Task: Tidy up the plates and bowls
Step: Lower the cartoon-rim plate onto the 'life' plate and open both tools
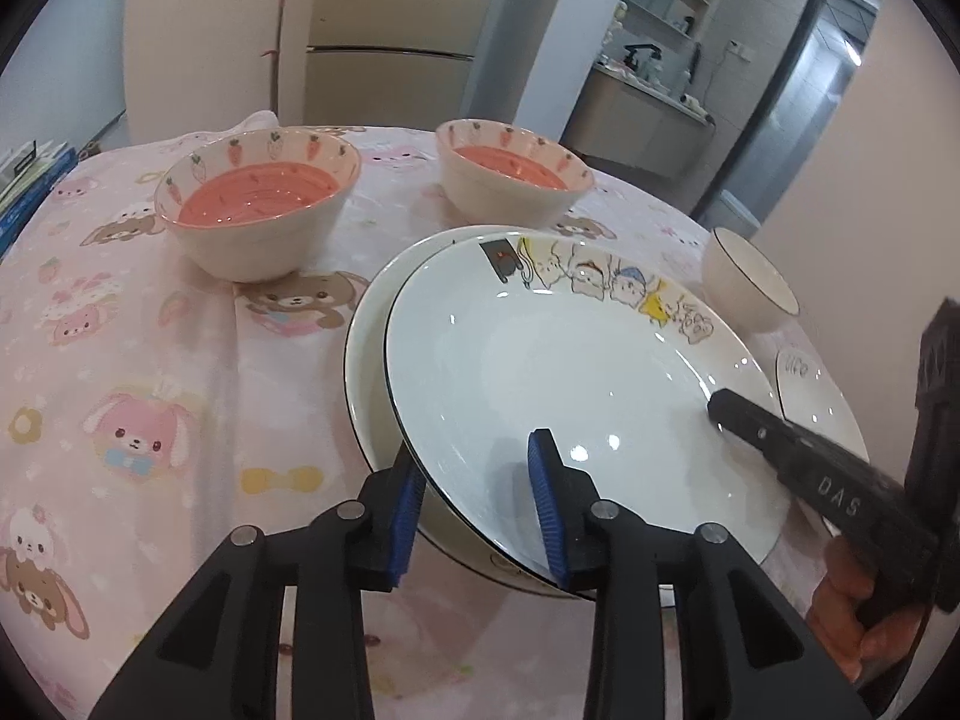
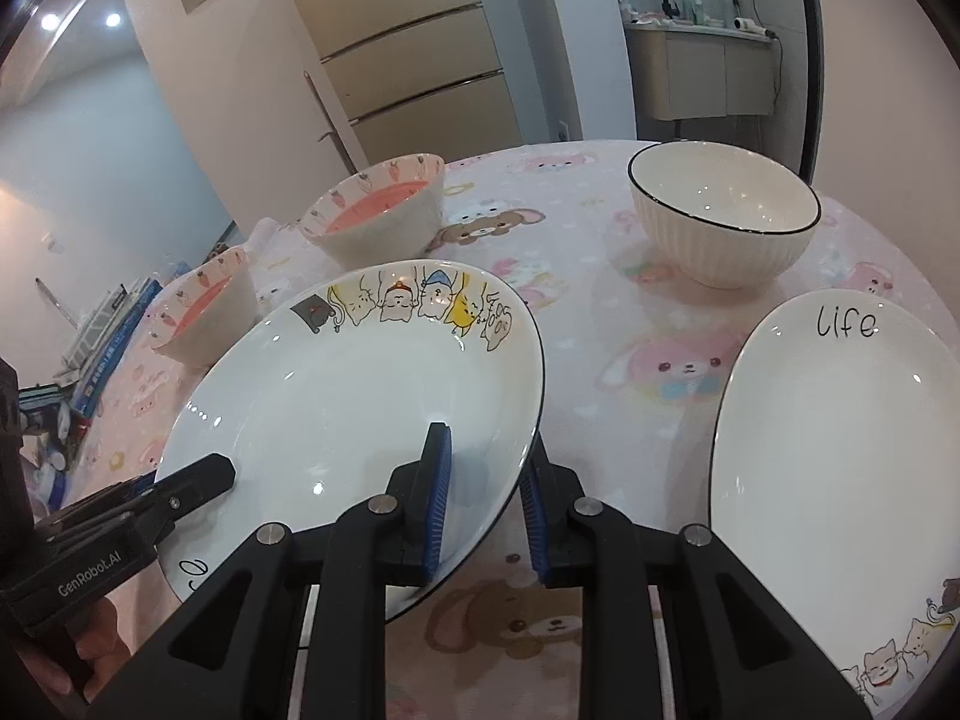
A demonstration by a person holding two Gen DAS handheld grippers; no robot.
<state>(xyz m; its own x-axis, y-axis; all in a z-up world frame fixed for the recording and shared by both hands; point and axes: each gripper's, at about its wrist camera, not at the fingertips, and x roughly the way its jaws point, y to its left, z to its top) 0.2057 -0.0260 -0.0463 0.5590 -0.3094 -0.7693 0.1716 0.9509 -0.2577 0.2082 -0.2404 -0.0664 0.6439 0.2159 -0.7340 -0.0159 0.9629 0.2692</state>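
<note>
On the pink cartoon-print tabletop, both claws pinch the rim of the cartoon plate: left claw at its near edge, right claw opposite, above another plate.

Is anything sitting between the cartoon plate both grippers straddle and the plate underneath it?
Nothing visible. The cartoon plate hangs tilted directly over the lower plate, whose exposed rim is bare. The left gripper and right gripper straddle opposite rims.

"GenRobot.AI" stood on the left gripper body. "DAS" marked the right gripper finger — "life" the plate.
</note>
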